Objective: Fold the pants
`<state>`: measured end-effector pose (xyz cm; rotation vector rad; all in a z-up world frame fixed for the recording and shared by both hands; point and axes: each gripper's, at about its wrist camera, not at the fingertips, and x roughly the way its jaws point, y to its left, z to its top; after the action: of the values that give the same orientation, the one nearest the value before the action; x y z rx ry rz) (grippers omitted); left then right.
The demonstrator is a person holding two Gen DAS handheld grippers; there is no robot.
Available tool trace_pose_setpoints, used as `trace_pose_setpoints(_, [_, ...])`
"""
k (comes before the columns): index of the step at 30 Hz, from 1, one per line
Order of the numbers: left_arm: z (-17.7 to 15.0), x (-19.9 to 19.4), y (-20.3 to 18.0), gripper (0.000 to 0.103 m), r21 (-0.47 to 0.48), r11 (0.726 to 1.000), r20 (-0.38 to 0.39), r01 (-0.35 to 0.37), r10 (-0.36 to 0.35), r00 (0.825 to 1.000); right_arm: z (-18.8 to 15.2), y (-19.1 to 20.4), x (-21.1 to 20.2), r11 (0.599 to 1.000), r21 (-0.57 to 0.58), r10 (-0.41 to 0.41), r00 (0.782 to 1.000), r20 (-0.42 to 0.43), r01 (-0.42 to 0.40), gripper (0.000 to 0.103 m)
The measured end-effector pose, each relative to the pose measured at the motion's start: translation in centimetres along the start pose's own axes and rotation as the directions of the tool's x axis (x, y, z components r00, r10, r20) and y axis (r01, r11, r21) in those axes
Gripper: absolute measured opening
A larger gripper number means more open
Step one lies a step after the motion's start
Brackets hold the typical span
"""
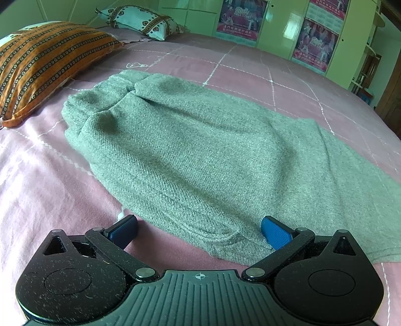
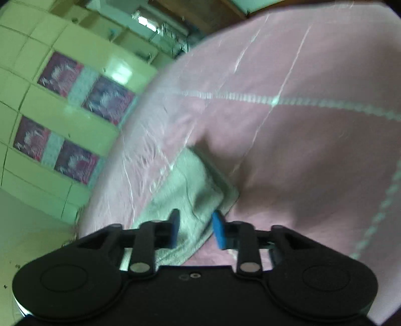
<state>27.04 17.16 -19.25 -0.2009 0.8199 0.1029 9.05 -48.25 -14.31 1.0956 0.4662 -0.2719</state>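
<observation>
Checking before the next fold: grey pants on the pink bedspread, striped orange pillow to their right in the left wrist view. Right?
Not quite. In the left wrist view the orange pillow lies left of the pants, not right. The pants are grey, on the pink bedspread.

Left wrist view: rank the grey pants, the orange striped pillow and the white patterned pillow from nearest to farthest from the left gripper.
1. grey pants: spread on the bed, their near edge lying between the open fingers of the left gripper.
2. orange striped pillow: farther back, at the left.
3. white patterned pillow: farthest, at the head of the bed, beyond the orange one.
</observation>
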Motion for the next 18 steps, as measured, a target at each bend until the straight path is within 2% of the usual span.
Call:
trace_pose_setpoints(3, [-0.2,-0.1,-0.3,0.103,-0.005,1.000,0.005,-0.014,0.014,1.000,-0.1,-0.6,1.5,0.999,0.024,-0.021,1.000,-0.015,0.021,0.029])
trace_pose_setpoints(7, [-0.1,-0.1,-0.2,0.103,-0.009,1.000,-0.003,-0.008,0.008,1.000,0.1,-0.2,4.1,0.997,-0.036,-0.075,0.997,-0.009,0.075,0.030])
trace_pose_setpoints(8, [-0.1,-0.1,-0.2,0.103,-0.009,1.000,-0.004,-0.008,0.008,1.000,0.2,0.4,4.1,0.994,-0.069,-0.087,0.996,-0.001,0.087,0.017])
trace_pose_setpoints(9, [0.0,-0.1,-0.2,0.103,-0.009,1.000,-0.005,-0.008,0.008,1.000,0.3,1.3,3.8,0.990,-0.119,-0.078,0.997,0.002,0.078,0.006])
trace_pose_setpoints(10, [0.0,-0.1,-0.2,0.103,-0.008,1.000,-0.006,-0.007,0.007,1.000,0.3,2.9,2.9,0.979,-0.190,-0.069,0.997,0.022,0.072,0.005])
trace_pose_setpoints(13, [0.0,0.0,-0.2,0.103,-0.006,1.000,-0.006,-0.005,0.005,1.000,1.0,8.5,-1.5,0.913,-0.405,0.092,0.990,0.107,-0.041,0.005])
trace_pose_setpoints(14, [0.0,0.0,-0.2,0.103,-0.004,1.000,-0.005,-0.005,0.005,1.000,1.1,9.2,-2.4,0.901,-0.432,0.099,0.987,0.125,-0.036,0.004])
trace_pose_setpoints(16, [-0.1,0.0,-0.2,0.103,-0.002,1.000,-0.001,-0.002,0.002,1.000,1.9,8.5,-2.3,0.908,-0.418,0.069,0.991,0.118,-0.013,0.004])
trace_pose_setpoints(18, [-0.2,-0.1,-0.1,0.103,0.002,1.000,0.002,0.002,-0.002,1.000,2.5,5.9,0.6,0.925,-0.376,-0.018,0.996,0.082,0.048,0.005])
